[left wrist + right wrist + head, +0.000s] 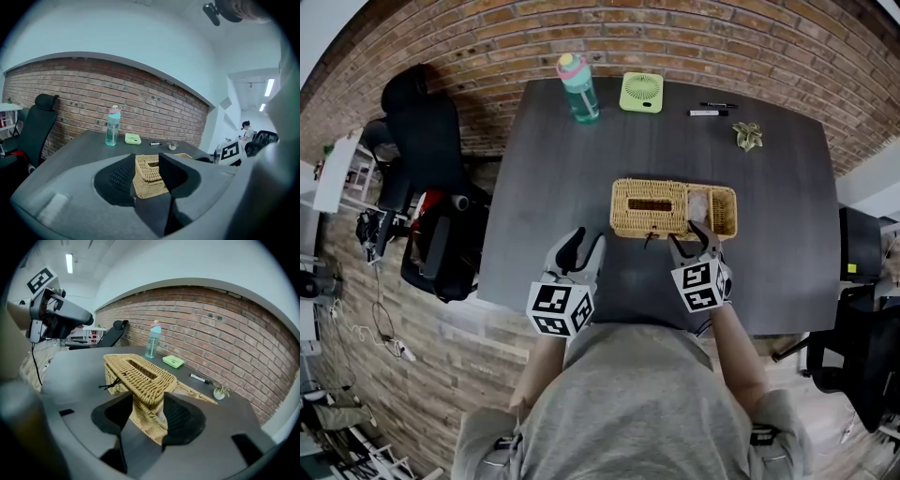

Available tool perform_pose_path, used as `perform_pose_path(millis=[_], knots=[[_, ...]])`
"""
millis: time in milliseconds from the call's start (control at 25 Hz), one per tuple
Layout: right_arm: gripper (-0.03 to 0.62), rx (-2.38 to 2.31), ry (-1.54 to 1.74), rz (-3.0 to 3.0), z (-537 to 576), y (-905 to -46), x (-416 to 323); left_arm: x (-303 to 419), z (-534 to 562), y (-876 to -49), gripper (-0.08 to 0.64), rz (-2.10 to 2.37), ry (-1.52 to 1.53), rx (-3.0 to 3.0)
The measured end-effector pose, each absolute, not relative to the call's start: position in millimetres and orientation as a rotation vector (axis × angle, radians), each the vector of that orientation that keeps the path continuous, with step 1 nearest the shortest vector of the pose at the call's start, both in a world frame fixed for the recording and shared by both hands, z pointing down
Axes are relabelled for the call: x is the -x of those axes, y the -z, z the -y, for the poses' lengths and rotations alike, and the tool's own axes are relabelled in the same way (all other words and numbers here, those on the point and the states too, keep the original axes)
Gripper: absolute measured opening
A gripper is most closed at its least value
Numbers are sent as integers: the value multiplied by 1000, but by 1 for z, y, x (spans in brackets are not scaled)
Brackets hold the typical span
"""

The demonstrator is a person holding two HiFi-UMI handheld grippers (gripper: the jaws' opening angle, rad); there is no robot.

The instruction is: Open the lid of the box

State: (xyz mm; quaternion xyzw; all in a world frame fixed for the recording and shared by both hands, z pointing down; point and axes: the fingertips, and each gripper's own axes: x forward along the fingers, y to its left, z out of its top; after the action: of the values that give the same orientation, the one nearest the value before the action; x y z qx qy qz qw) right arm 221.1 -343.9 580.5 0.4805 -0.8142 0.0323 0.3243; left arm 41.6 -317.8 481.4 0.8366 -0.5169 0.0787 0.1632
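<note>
A woven wicker box point(714, 212) lies at the middle of the dark table point(553, 187). Its slotted lid point(649, 206) is lifted at the right end and tilts up, so the box's right part shows open. My right gripper point(694, 240) is at the lid's near right corner. In the right gripper view the lid point(140, 373) slopes upward and its rim sits between the fingers of my right gripper point(147, 411), shut on it. My left gripper point(584, 247) hovers left of the box near the table's front edge. It point(146, 171) stands open and empty, the box point(149, 176) beyond it.
At the table's far edge stand a teal water bottle point(578, 87), a green square fan point(641, 92), a marker point(709, 112) and a small plant ornament point(747, 136). A black office chair point(422, 169) is left of the table, another chair point(862, 253) right.
</note>
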Motion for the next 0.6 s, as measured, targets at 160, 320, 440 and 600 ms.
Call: perform_pose_path(millis=[160, 320, 440, 600], knots=[[204, -1242, -11, 2132, 346, -568, -221, -41, 319, -482, 156, 1471, -216, -2383], [201, -1235, 9, 2156, 348, -556, -221, -42, 320, -481, 156, 1467, -211, -2385], [196, -1226, 39, 2172, 351, -546, -221, -44, 321, -482, 156, 1464, -209, -2388], [168, -1224, 87, 2193, 358, -530, -220, -45, 324, -483, 156, 1459, -207, -2391]])
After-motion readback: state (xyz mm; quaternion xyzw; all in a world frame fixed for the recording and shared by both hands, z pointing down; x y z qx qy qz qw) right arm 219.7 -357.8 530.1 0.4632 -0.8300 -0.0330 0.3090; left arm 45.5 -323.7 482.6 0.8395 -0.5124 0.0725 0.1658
